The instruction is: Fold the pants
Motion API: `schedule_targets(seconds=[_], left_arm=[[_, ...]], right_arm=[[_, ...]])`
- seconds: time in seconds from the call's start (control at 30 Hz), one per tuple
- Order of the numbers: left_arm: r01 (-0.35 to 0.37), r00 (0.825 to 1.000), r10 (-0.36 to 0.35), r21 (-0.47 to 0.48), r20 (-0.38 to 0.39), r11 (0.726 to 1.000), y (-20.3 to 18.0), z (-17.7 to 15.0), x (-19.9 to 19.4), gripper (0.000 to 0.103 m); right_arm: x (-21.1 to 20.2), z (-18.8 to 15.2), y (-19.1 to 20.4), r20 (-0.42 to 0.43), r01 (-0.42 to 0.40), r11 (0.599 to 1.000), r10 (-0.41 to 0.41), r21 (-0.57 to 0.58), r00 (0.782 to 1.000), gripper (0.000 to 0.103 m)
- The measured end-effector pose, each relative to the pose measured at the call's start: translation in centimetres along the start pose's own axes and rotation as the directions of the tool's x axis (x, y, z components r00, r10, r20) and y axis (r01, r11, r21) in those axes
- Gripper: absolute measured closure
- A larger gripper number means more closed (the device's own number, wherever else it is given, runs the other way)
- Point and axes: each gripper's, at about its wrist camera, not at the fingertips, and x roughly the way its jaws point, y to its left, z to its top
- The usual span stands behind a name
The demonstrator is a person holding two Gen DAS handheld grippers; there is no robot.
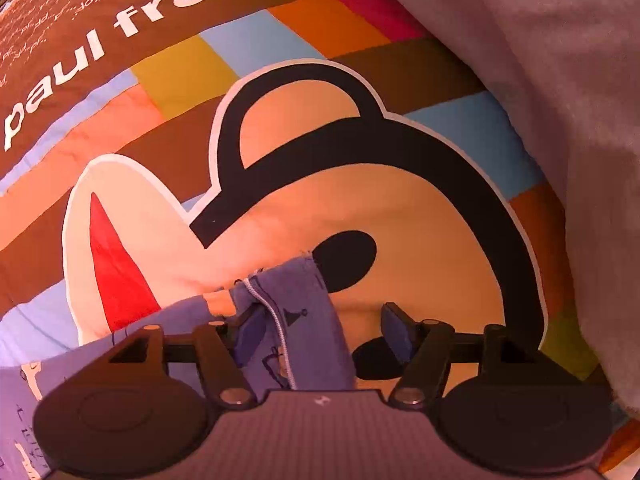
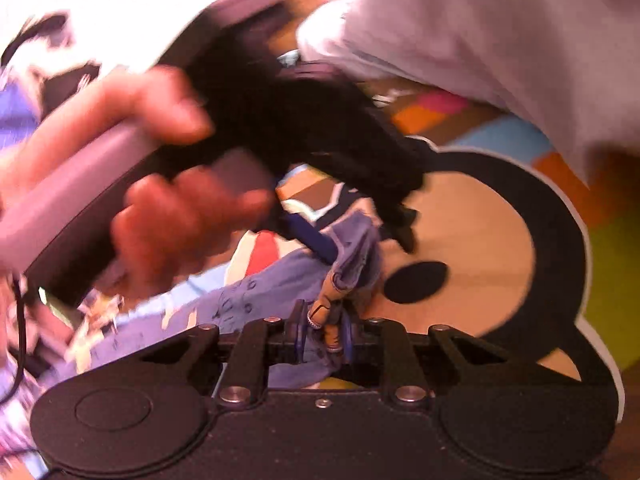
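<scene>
my right gripper point(image 2: 320, 332) pinches a bunched edge of the blue pants point(image 2: 280, 284) above the middle of the cartoon blanket point(image 1: 400, 216) to carry the fold, while my left gripper point(image 1: 320, 320) stands open around another fold, pads not pressing.

The pants point(image 1: 308, 320) are periwinkle blue with small dark prints. The bedspread point(image 1: 280, 60) shows brown, yellow, orange, pink and blue blocks around a black-outlined cartoon face.
</scene>
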Motion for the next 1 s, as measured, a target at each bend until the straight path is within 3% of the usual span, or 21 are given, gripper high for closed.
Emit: schedule_targets(seconds=[0.13,0.3,0.37,0.4,0.43,0.6,0.7,0.87,0.93,1.0], left_arm=[[-0.044,0.999,0.044,0.023,-0.015,0.999,-0.9,0.3,-0.4,0.036],[-0.206,0.978,0.207,0.112,0.003,0.972,-2.8,-0.1,-0.6,0.053],[-0.244,0.97,0.244,0.131,0.019,0.961,-3.0,-0.5,-0.6,0.069],[-0.244,0.97,0.244,0.133,0.021,0.96,-2.9,-0.7,-0.8,0.082],[-0.236,0.972,0.235,0.127,0.024,0.963,-2.8,-0.9,-1.2,0.09],[-0.181,0.982,0.176,0.068,0.073,0.981,-0.6,-2.2,-2.1,0.093],[-0.102,0.992,0.104,-0.023,0.075,0.994,2.5,-2.0,-2.3,0.093],[-0.004,0.995,0.016,-0.131,0.094,0.991,6.1,-2.9,-3.4,0.093],[0.021,0.994,-0.005,-0.143,0.11,0.989,7.0,-3.4,-4.0,0.093],[0.043,0.991,-0.022,-0.156,0.13,0.987,8.1,-4.1,-4.7,0.093]], right_arm=[[0.0,-0.4,2.3,0.007,0.026,0.99,-0.025,-0.138,1.0,0.084],[0.3,-0.9,4.2,0.001,0.051,0.968,-0.052,-0.247,0.999,0.084],[0.5,-1.0,4.8,-0.005,0.063,0.961,-0.067,-0.271,0.998,0.084],[0.8,-1.0,4.9,-0.007,0.074,0.957,-0.079,-0.282,0.997,0.084],[0.9,-1.0,5.1,-0.004,0.082,0.952,-0.087,-0.295,0.996,0.084],[0.6,-1.5,6.3,0.042,0.124,0.924,-0.116,-0.363,0.992,0.084],[0.2,-1.5,6.5,0.08,0.172,0.913,-0.154,-0.37,0.985,0.071],[0.5,-1.6,7.2,0.086,0.192,0.894,-0.172,-0.404,0.981,0.055],[0.6,-1.4,7.6,0.101,0.197,0.891,-0.17,-0.41,0.98,0.052],[0.5,-1.3,8.2,0.124,0.195,0.89,-0.157,-0.413,0.98,0.056]])
